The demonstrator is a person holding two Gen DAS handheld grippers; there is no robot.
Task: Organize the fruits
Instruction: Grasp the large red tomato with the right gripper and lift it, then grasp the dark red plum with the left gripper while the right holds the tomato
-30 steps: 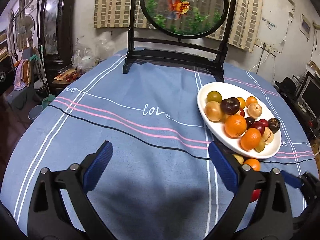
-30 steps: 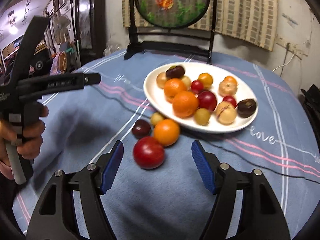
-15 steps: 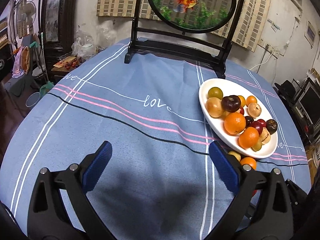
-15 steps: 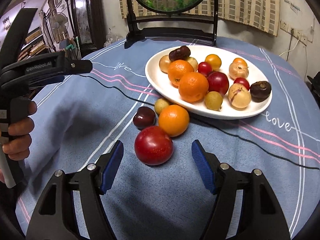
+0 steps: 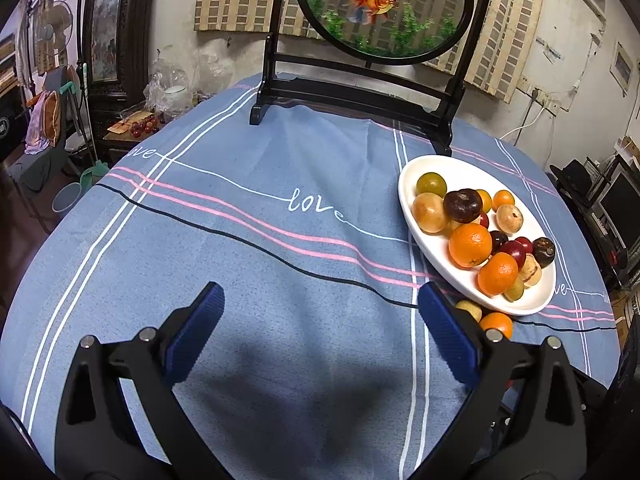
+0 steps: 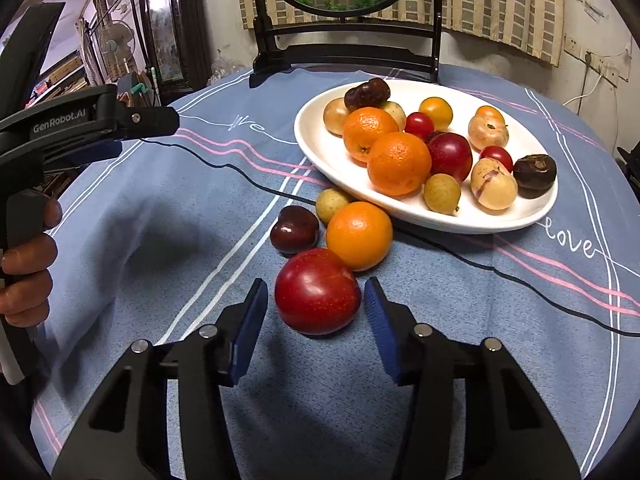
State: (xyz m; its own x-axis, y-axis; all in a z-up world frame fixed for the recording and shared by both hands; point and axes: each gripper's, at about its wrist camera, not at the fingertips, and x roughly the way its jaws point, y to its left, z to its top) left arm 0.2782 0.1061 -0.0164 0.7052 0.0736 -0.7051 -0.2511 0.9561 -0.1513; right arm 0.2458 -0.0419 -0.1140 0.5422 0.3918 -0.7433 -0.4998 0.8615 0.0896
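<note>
A white oval plate (image 6: 316, 140) holds several fruits: oranges, red and dark plums, yellow ones. On the blue cloth in front of it lie a red apple (image 6: 318, 291), an orange (image 6: 359, 235), a dark cherry-like fruit (image 6: 295, 230) and a small yellow fruit (image 6: 333, 203). My right gripper (image 6: 316, 304) is open, its blue pads on either side of the red apple, not touching it. My left gripper (image 5: 320, 320) is open and empty over bare cloth, left of the plate (image 5: 406, 200). The left gripper also shows in the right wrist view (image 6: 92, 128).
A black wooden stand with a round goldfish screen (image 5: 384, 4) stands at the table's far edge. Beyond the table's left edge are a dark cabinet (image 5: 116, 28), a side table with clutter (image 5: 136, 126) and a bucket (image 5: 66, 200). Screens and cables sit at the right.
My right gripper has moved forward and down so the red apple now sits between its pads, and its jaws have narrowed. My left gripper has shifted slightly, staying open.
</note>
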